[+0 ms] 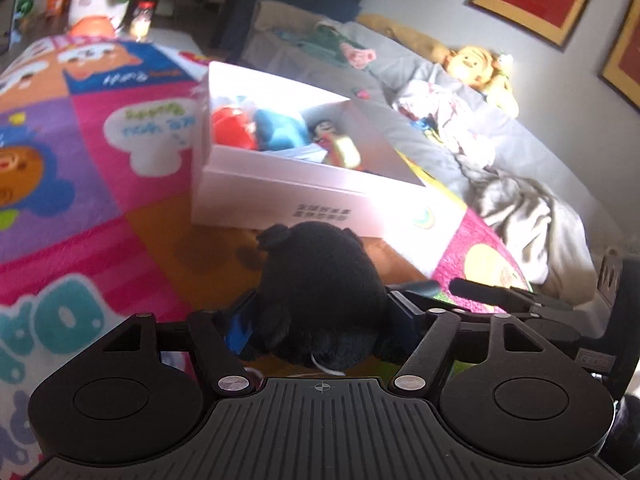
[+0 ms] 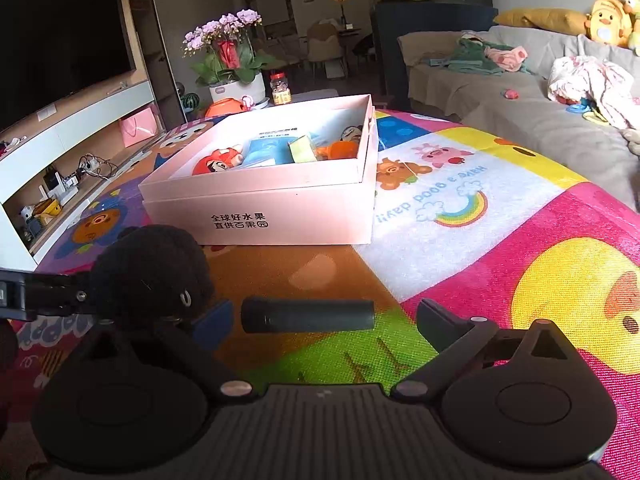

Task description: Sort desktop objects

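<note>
My left fingers (image 1: 320, 308) clamp the black plush toy (image 1: 320, 292), held just above the play mat (image 2: 500, 240) before the white box (image 2: 280, 208). My right fingers (image 2: 324, 320) stand wide, a dark cylinder (image 2: 308, 315) lying untouched between them.

A fuzzy black plush toy (image 1: 320, 292), a pale pink box (image 2: 280, 200), a rainbow-bright cartoon-patterned mat (image 2: 500, 216)

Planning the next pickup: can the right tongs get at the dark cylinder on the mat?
Probably yes. The right tongs are open with the dark cylinder lying between the fingers; the black plush toy sits off to one side.
</note>
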`<state>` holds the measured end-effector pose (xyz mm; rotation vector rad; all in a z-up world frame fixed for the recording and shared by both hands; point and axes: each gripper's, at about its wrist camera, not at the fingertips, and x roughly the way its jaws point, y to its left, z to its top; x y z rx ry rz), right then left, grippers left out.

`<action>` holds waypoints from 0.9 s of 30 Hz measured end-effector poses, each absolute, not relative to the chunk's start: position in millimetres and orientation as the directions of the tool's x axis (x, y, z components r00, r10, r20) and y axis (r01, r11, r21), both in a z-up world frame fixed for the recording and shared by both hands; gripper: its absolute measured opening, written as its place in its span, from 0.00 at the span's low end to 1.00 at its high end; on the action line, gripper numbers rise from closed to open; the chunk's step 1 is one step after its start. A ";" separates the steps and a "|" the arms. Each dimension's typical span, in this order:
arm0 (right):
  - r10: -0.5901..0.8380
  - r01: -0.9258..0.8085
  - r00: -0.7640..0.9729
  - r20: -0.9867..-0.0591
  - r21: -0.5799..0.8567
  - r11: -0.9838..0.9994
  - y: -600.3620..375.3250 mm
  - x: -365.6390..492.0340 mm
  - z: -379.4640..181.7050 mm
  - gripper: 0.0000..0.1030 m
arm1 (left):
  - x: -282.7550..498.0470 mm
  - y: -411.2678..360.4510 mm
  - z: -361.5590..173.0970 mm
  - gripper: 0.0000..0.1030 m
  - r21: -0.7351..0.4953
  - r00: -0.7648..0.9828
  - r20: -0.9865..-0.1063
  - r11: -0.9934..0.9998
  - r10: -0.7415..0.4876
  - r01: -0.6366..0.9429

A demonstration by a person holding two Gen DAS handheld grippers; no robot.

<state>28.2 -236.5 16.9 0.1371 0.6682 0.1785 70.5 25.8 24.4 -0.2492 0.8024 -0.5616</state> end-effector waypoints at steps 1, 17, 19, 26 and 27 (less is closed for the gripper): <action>0.208 -0.119 0.769 -0.604 0.184 0.976 -236.6 28.6 16.9 0.96 | 69.9 30.5 24.9 0.77 -0.417 0.567 -0.605 0.829 -0.559 0.373; 0.201 -0.115 0.763 -0.614 0.178 0.977 -235.8 30.4 16.2 1.00 | 47.8 104.2 50.8 0.94 -0.277 0.761 -0.553 0.936 -0.339 0.215; 0.200 -0.114 0.764 -0.614 0.177 0.978 -235.9 30.3 16.3 1.00 | 40.7 105.4 53.7 0.94 -0.308 0.772 -0.520 0.923 -0.365 0.229; 0.200 -0.116 0.766 -0.611 0.175 0.978 -235.8 28.9 16.6 1.00 | 24.4 72.3 56.5 0.98 -0.220 0.743 -0.506 0.898 -0.438 0.380; 0.200 -0.117 0.767 -0.609 0.174 0.978 -235.8 28.6 16.7 1.00 | 26.5 62.1 52.3 0.98 -0.167 0.748 -0.526 0.911 -0.405 0.376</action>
